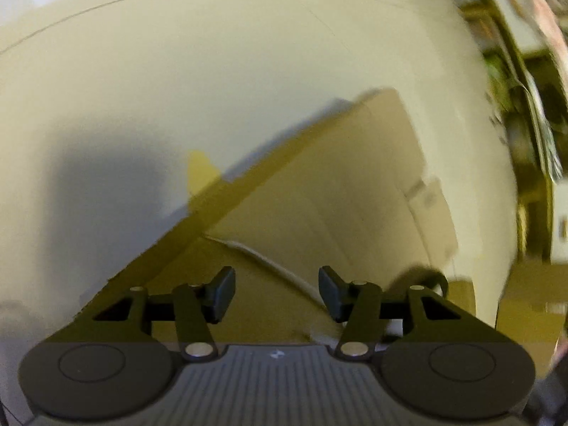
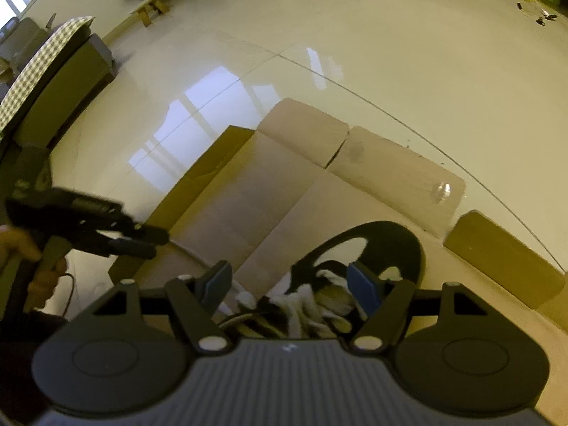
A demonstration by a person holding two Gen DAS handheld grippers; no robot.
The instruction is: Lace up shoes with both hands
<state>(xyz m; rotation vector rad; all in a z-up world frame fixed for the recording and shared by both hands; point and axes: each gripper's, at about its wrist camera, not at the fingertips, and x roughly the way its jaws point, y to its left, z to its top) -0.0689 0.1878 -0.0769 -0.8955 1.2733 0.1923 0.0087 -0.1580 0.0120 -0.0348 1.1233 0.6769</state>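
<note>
In the right wrist view a black and white shoe (image 2: 387,245) lies on flattened cardboard (image 2: 269,191), its white laces (image 2: 301,301) bunched over the tongue. My right gripper (image 2: 291,287) hovers open just above that laced part, and the pads are not pressing on anything. My left gripper (image 2: 152,243) shows at the left edge, held in a hand (image 2: 21,245), off the shoe's side. In the blurred left wrist view my left gripper (image 1: 278,294) stands open over the cardboard (image 1: 337,195). A white lace (image 1: 269,262) runs slantwise across the cardboard below its fingers, ungripped.
Shiny pale floor (image 2: 355,53) surrounds the cardboard. A checked cushion on a grey box (image 2: 46,67) stands at the left. Wooden furniture legs (image 2: 149,10) are at the back, and cluttered shelves (image 1: 525,88) show on the right of the left wrist view.
</note>
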